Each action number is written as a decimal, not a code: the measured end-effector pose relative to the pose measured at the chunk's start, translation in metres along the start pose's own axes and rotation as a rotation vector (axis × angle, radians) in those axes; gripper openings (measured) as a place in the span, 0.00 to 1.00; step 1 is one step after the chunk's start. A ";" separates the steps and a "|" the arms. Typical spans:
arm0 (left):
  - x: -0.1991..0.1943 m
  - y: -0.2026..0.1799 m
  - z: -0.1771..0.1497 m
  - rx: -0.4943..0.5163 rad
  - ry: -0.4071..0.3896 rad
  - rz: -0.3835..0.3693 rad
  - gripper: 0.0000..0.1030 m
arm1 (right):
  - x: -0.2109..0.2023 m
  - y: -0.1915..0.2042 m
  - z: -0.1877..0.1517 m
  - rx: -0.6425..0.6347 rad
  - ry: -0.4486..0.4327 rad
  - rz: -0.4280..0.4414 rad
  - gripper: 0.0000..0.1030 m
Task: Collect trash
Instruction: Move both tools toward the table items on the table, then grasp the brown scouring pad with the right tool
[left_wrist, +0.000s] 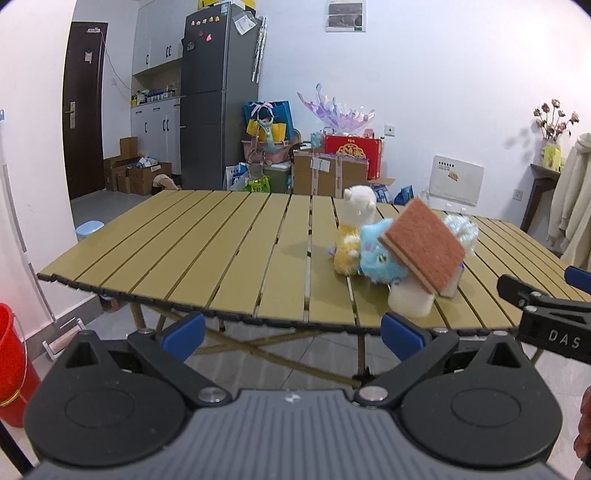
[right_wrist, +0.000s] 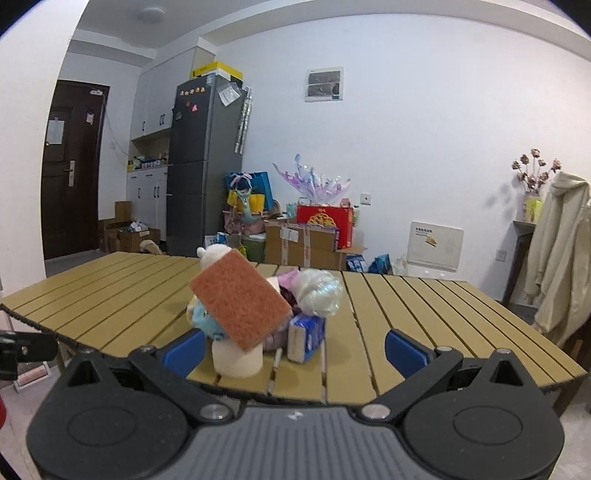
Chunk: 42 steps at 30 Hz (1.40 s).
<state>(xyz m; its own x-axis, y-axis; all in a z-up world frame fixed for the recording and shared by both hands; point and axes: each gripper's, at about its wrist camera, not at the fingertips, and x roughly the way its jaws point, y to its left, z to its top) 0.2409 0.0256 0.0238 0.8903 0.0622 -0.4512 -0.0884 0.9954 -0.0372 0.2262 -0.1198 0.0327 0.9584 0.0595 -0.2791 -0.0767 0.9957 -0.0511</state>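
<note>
Claws both stand spread wide and hold nothing. The left claw (left_wrist: 291, 332) hangs short of the near edge of the slatted tabletop (left_wrist: 207, 240), its blue pads touching no object. The right claw (right_wrist: 295, 349) sits over the near edge of the tabletop, its blue pads open to either side of the pile and apart from it.

The pile's clearest piece is an orange scouring sponge (right_wrist: 242, 300), tilted, leaning on a white paper roll (right_wrist: 238, 360) that stands upright on the slats near the near edge. Just right of the roll lies a blue and white tissue pack (right_wrist: 306, 336). Behind the sponge are a blue plush toy (left_wrist: 380, 258), a yellow plush toy (left_wrist: 345, 254) touching its left side, and a white plush toy (left_wrist: 360, 206) standing behind both. To the right of the sponge sits a crumpled clear plastic bag (right_wrist: 319, 293).

In the left wrist view the right claw's black finger shows at the frame's right edge, beside the sponge but apart from it. A red bucket (left_wrist: 13, 365) stands on the floor, well left of the sponge.
</note>
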 end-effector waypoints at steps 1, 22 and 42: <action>0.005 -0.001 0.002 0.000 -0.004 0.002 1.00 | 0.007 0.002 0.001 -0.006 -0.003 0.005 1.00; 0.078 0.036 0.007 -0.052 0.087 0.063 1.00 | 0.125 0.047 0.010 -0.173 0.011 0.073 1.00; 0.077 0.033 0.009 -0.065 0.087 0.046 1.00 | 0.148 0.039 -0.012 -0.142 -0.003 0.125 0.82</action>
<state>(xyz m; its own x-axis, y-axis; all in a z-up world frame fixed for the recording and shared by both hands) 0.3105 0.0641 -0.0042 0.8426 0.0982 -0.5294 -0.1597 0.9846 -0.0715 0.3614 -0.0734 -0.0221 0.9398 0.1826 -0.2890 -0.2331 0.9606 -0.1512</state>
